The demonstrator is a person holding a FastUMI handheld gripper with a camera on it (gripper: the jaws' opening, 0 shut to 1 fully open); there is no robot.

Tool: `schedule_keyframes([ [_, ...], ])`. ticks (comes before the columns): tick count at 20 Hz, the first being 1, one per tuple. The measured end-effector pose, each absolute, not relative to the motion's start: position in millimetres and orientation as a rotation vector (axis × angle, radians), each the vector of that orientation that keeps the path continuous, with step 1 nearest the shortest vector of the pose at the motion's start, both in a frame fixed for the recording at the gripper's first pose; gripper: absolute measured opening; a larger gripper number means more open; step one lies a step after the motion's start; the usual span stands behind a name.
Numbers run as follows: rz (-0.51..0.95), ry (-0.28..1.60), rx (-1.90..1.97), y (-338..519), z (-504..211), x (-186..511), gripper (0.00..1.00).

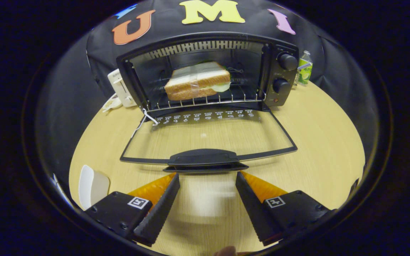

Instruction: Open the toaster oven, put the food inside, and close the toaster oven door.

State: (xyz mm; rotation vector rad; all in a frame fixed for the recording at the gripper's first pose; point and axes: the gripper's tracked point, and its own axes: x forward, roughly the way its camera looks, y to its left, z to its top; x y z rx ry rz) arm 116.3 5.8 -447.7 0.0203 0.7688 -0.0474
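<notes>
The gripper (208,177) has its fingers spread wide with nothing between them, hovering over the wooden table (326,142); their tips sit just short of the door handle (204,158). The toaster oven (208,71) stands at the back of the table with its glass door (208,137) folded down flat toward the fingers; a white string (144,119) hangs at the door's left hinge. The sandwich (198,85) rests on the wire rack (205,101) inside the oven, seemingly wrapped in clear film, though that is hard to make out. A white appliance (119,87) stands left of the oven; a small bottle (304,67) stands right of it, past the two knobs (284,73); a pale flat object (92,186) lies beside the left finger.
</notes>
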Motion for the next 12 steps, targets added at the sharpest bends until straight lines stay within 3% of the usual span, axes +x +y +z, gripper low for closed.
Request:
schedule_keyframes([
  [12,-0.007,0.516,-0.031,15.9,-319.8,129.1,1.0],
])
